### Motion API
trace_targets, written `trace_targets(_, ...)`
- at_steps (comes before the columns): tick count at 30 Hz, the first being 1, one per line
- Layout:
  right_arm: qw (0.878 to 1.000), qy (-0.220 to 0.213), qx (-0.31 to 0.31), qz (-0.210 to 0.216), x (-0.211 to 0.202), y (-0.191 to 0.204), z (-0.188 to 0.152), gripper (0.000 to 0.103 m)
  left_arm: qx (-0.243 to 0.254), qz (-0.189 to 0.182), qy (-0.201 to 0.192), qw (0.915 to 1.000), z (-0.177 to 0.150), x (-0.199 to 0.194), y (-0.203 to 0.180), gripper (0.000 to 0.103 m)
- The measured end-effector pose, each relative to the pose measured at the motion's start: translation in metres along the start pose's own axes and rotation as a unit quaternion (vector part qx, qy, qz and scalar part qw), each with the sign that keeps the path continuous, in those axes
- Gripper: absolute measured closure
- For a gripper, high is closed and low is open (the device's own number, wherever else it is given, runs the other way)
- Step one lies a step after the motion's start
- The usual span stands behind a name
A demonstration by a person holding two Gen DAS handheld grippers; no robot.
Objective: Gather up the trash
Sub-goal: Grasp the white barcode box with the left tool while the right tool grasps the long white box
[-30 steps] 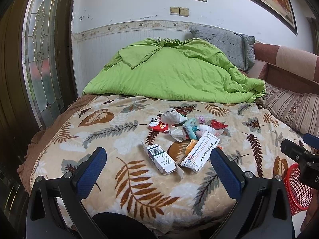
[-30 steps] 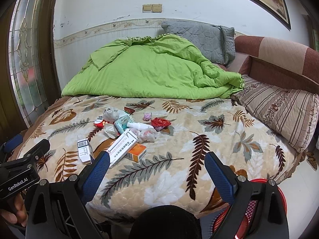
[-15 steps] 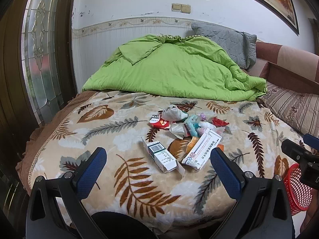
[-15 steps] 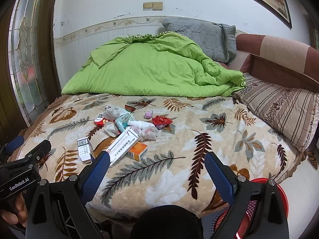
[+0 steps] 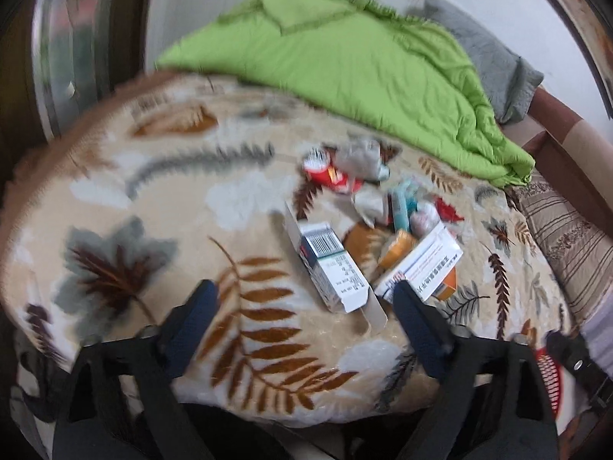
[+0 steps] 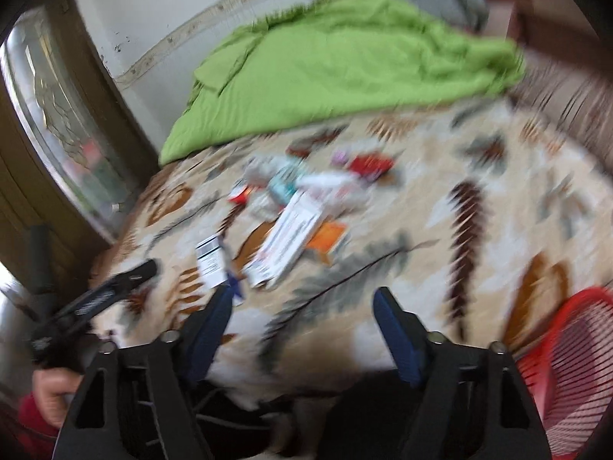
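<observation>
left claw [image 5: 304, 303]: closing, nothing gripped, over bed [image 5: 115, 199]
right claw [image 6: 302, 306]: closing, nothing gripped
trash pile [image 5: 367, 207]: mid-bed
red basket [image 6: 567, 368]: beside bed's near edge

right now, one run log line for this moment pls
phase: approach | left gripper: closing, empty | right gripper: closing, empty | trash: barcode box, long white box on bedspread | red basket: bedside

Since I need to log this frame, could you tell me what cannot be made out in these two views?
- Print on the barcode box and long white box: left wrist view, motion blur.
- Small wrappers in the trash pile: right wrist view, smeared; kinds unclear.
- Red basket: right wrist view, cut by the edge; contents unseen.
- Orange box: left wrist view, partly under the long white box.
</observation>
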State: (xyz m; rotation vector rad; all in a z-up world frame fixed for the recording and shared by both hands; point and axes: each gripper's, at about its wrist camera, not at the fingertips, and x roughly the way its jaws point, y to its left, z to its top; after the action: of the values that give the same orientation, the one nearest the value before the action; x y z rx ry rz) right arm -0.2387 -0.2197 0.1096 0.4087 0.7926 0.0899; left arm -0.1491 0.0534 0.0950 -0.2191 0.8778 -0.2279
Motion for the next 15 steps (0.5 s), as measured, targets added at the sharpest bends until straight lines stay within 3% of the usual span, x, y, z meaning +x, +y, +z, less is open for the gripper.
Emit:
trace_targets(2, 0.999, 0.023, 0.022, 0.012, 0.016, -0.005, 0.001, 0.037, -0.010, -0.007, 0.033, 0.9994, 0.002, 0.022, 0.000, 0.023)
trace_targets(8, 0.998, 0.039, 0.033, 0.020, 0.037, -0.007, 0.006, 0.038, 0.002, -0.013, 0.072, 0.9973, 0.014, 0.072, -0.020, 0.027)
trace_targets(11, 0.998, 0.042, 0.037, 0.026, 0.044, -0.009, 0.010, 0.038, 0.011, 0.001, 0.089, 0.9960, 0.017, 0.096, -0.024, 0.040)
trace_targets(12, 0.998, 0.044, 0.038, 0.031, 0.047, -0.009, 0.012, 0.038, 0.013, 0.008, 0.091, 0.9957, 0.017, 0.101, -0.024, 0.048)
trace_targets(15, 0.995, 0.060, 0.054, 0.050, 0.064, -0.014, 0.015, 0.038, 0.018, 0.012, 0.083, 0.9963, 0.019, 0.108, -0.021, 0.063)
